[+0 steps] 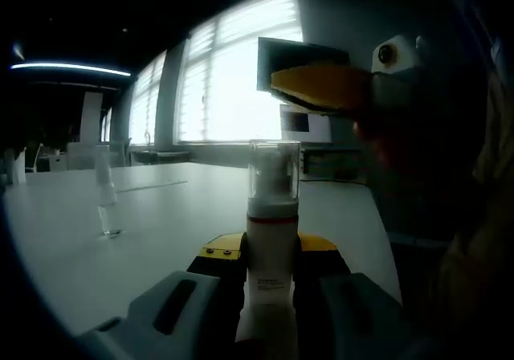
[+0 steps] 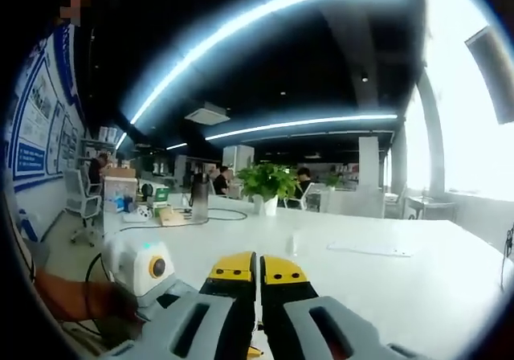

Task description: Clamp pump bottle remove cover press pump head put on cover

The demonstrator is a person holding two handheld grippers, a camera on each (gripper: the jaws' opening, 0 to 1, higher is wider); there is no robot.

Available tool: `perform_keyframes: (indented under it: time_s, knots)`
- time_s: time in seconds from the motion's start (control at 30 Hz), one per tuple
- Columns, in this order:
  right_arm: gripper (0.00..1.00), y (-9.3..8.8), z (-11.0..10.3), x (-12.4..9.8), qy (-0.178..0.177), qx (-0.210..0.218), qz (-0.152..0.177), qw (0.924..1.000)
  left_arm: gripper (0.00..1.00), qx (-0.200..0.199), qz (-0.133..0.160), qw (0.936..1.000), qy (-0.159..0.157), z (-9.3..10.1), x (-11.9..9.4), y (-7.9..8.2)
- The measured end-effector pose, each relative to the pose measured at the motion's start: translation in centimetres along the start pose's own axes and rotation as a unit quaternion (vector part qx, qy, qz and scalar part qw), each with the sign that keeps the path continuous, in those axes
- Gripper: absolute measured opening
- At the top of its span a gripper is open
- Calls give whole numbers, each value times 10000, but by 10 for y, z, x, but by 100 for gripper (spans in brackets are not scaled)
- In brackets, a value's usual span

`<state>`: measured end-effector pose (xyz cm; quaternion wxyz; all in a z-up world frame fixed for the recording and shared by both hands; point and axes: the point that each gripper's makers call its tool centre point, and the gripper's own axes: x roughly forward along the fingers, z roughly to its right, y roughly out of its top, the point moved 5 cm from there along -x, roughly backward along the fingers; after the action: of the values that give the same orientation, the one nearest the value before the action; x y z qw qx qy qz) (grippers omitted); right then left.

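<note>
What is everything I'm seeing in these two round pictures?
Pump bottle: one, white with a red band, upright between the left gripper's jaws.
Clear cover: one, transparent, on the bottle's top.
Small clear bottle: one, standing on the table.
Table: one, white.
Potted plant: one, green, far edge of the table.
Left gripper: grey with yellow tips, shut on the bottle.
Right gripper: same colours, jaws together, holding nothing.

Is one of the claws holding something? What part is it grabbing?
Yes. The left claw is squeezing the pump bottle around its white body, below the clear cover. The right claw is shut with nothing in it.
</note>
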<state>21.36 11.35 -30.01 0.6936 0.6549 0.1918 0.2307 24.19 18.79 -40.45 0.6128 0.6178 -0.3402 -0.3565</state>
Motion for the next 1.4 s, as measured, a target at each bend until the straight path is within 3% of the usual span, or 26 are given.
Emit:
perform_keyframes:
  time_s: [0.47, 0.6, 1.4]
  knots:
    - [0, 1, 21, -8, -223, -21, 59, 9997, 13, 1, 1, 10000, 5, -1, 0, 0]
    - [0, -1, 29, -11, -332, -169, -1, 9993, 13, -2, 1, 10000, 4, -1, 0, 0]
    - [0, -19, 52, -25, -514, -49, -136, 9986, 13, -1, 4, 10000, 7, 0, 0, 0]
